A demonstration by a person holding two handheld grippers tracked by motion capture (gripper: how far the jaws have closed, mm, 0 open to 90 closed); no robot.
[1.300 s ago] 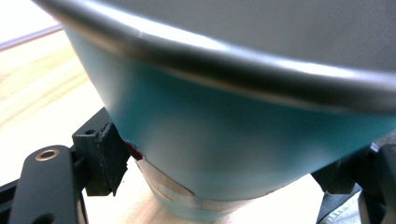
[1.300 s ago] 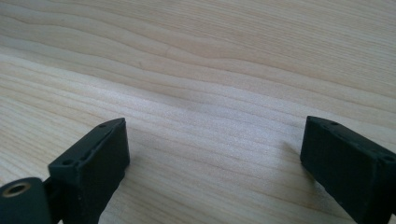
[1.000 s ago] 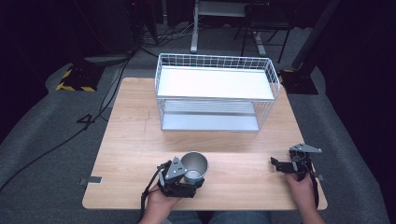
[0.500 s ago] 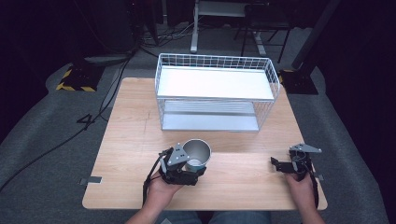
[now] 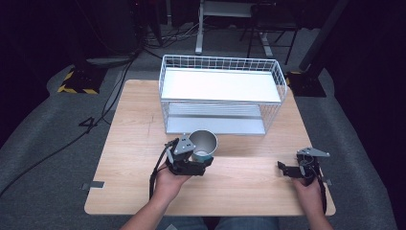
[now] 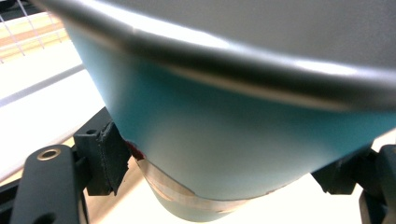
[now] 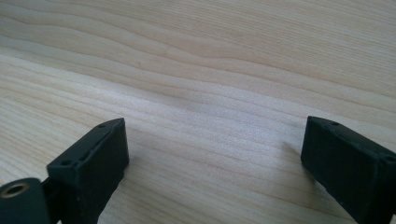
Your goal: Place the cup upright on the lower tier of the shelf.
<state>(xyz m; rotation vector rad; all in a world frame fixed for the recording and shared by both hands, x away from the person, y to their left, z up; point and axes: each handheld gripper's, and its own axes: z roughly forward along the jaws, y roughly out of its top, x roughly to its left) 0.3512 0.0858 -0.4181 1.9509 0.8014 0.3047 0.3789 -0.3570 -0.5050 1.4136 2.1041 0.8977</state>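
Dark floor and grey matting surround a light wooden surface (image 5: 134,143), with black cables trailing across the floor to its left and a yellow-and-black striped block (image 5: 76,81) beyond its far left corner. At the far side of the surface stands a white wire rack (image 5: 222,93) with two tiers, a white shelf on top and a lower shelf beneath it.

Near the front of the rack, the left gripper (image 5: 191,160) holds a cup (image 5: 203,143) with a grey metal interior and a light blue outside, its open mouth facing up. In the high view the cup sits just in front of the rack's lower tier; whether it rests on the wood or is held clear of it cannot be told. The left gripper view shows the cup (image 6: 233,140) very close, its blue wall tapering down between the two black jaws, which press against it on either side, closed firmly on its lower part. A thin silvery band runs around the cup near its base, and a small red mark shows next to the left pad.

The right gripper (image 5: 292,170) rests low at the right front of the surface, well apart from the cup and rack. In its own view the right gripper (image 7: 215,158) has its jaws spread wide with bare wood grain between them and nothing held.
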